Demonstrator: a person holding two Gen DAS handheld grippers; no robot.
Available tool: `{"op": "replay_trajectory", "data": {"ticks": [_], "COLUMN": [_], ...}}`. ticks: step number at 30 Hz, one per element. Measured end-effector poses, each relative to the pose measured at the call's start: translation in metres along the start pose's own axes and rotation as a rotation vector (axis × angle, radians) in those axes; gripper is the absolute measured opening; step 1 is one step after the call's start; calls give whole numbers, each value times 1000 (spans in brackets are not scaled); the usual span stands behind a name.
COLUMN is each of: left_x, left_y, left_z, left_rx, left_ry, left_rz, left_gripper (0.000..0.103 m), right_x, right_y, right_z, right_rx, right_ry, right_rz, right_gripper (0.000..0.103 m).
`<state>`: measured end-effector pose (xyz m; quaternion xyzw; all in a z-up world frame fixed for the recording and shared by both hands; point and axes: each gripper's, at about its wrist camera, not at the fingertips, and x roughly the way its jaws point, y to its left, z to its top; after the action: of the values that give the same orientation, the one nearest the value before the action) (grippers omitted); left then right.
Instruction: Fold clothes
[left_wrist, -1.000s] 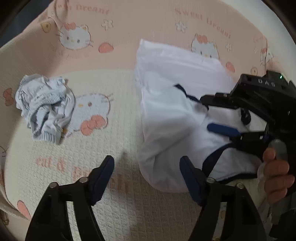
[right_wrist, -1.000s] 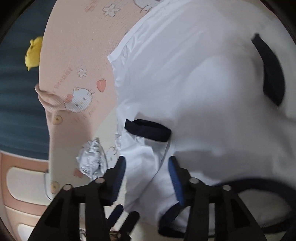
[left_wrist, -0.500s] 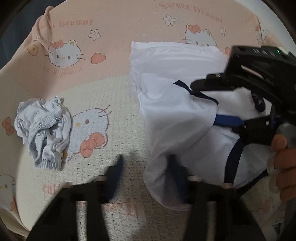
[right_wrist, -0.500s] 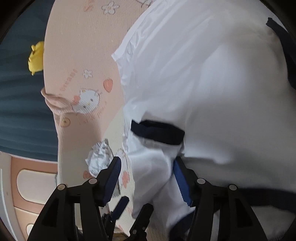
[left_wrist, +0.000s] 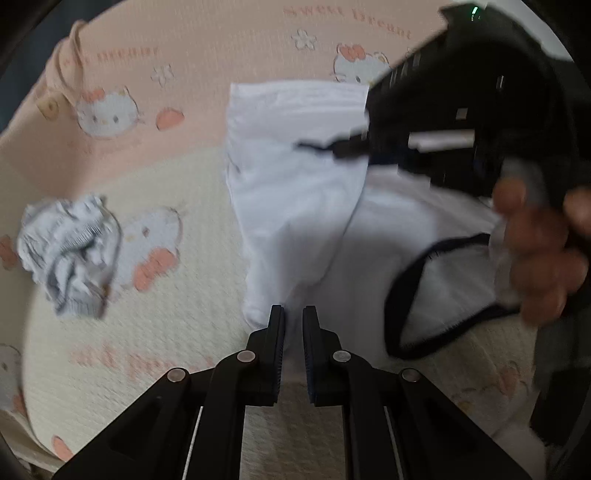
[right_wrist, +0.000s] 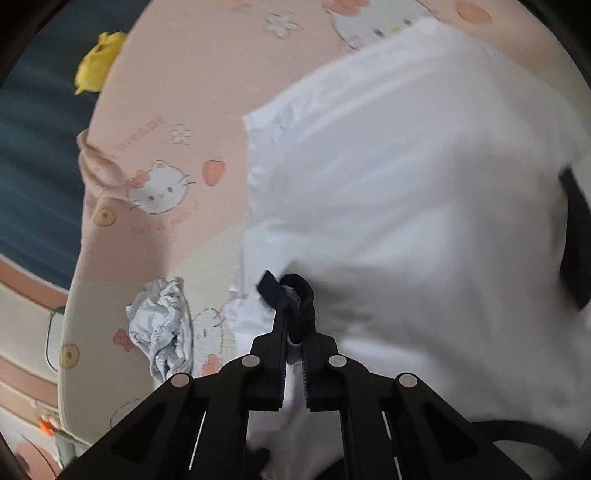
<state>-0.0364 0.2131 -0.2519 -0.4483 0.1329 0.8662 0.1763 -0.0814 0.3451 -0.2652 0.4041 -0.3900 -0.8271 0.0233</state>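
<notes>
White shirt (left_wrist: 295, 206), navy trim: lies on bed (left_wrist: 177, 325) right of centre, part folded, near edge bunched. Change since a sec ago: both grippers were wide apart, now pinched on fabric. Left gripper (left_wrist: 293, 321) clamped on shirt's near-left white edge; right gripper (right_wrist: 294, 314) clamped on navy sleeve cuff (right_wrist: 291, 291), cuff lifted off the bed. Reads as: grasp done, next fold can start. Crumpled grey garment (left_wrist: 70, 254) far left, well apart, untouched. Yellow toy (right_wrist: 98, 62) beyond bed edge.
</notes>
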Motion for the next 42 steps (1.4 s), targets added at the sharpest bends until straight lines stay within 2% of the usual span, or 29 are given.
{"op": "replay_trajectory", "data": {"ticks": [4, 8, 13, 14, 15, 16, 17, 18, 20, 23, 26, 31, 37, 38, 41, 42], "left_x": [1, 1, -10, -12, -14, -16, -18, -22, -25, -16, -11, 1, 19, 20, 22, 21], "left_y": [-5, -11, 2, 6, 10, 15, 18, 22, 29, 30, 31, 35, 42, 42, 41, 40], "left_z": [-1, -1, 5, 6, 7, 8, 9, 7, 4, 6, 6, 5, 11, 11, 10, 9], "left_rx": [26, 24, -100, -125, -149, -173, -198, -227, -270, -219, -170, -148, -180, -182, -178, -174], "left_ry": [9, 28, 13, 11, 8, 4, -2, -19, -36, -3, -10, -10, 14, 18, 23, 18], "left_rz": [-5, -30, -63, -73, -86, -99, -110, -115, -113, -70, -46, -67, -140, -142, -134, -131], "left_gripper": [8, 8, 10, 14, 20, 42, 72, 77, 78, 78, 78, 78, 77, 72, 67, 66], "right_x": [-10, -6, 1, 2, 1, 0, -2, -3, -5, -4, 5, 19, 31, 33, 40, 41], "right_y": [-4, -19, -30, -32, -34, -36, -37, -38, -38, -33, -27, -23, -19, -18, -10, -6], "right_z": [8, 12, 7, 6, 5, 3, 0, -3, -9, -18, -27, -38, -40, -39, -36, -36], "right_rx": [-8, 31, 96, 109, 128, 150, 171, 190, 215, 214, 209, 220, 197, 191, 152, 134], "right_ry": [-26, 4, 72, 86, 96, 104, 113, 122, 141, 181, 243, 310, 288, 279, 262, 258], "right_rz": [-38, -75, -34, -25, -7, 14, 35, 56, 91, 124, 140, 160, 119, 114, 96, 90], "right_gripper": [5, 5, 9, 9, 16, 22, 35, 42, 43, 43, 43, 45, 46, 46, 46, 43]}}
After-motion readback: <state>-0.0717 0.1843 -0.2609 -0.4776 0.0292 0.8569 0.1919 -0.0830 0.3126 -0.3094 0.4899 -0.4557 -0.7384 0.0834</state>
